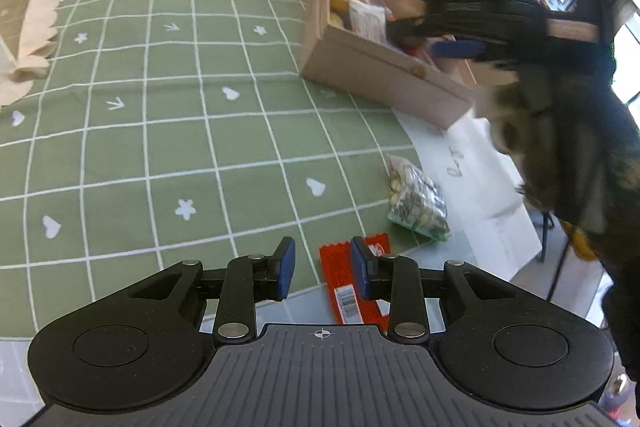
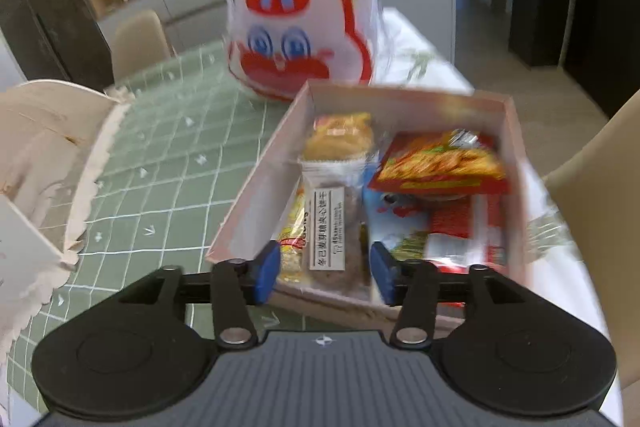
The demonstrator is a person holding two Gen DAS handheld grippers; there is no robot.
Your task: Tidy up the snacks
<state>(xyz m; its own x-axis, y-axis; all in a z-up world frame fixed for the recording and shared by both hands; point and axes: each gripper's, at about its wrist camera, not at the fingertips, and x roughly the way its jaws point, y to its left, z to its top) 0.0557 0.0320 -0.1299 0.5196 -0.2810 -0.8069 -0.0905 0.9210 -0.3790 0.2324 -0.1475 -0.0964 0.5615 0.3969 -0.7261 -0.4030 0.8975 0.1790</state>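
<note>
Red snack packet at the tabletop's near edge, not yet boxed.

The red snack packet (image 1: 352, 291) lies flat, thin and crinkly; judged light and slippery, best pinched at a crimped end. Left gripper (image 1: 322, 273) hovers over it, fingers narrowly parted, empty. Right gripper (image 2: 325, 271) stands wide, empty, over the snack-filled cardboard box (image 2: 256, 187).

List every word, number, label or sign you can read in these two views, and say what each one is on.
"多已麦芽糖夹心饼干", roughly; first characters unsure: white label on the clear biscuit packet in the cardboard box.
Smaller line beside it: too small to read.
Barcode on the red wrapper: digits too small.
Handwriting on the white paper: perhaps "07", unclear.
Red chip bag and yellow packet: print blurred.
Rabbit-face bag: no text.
</note>
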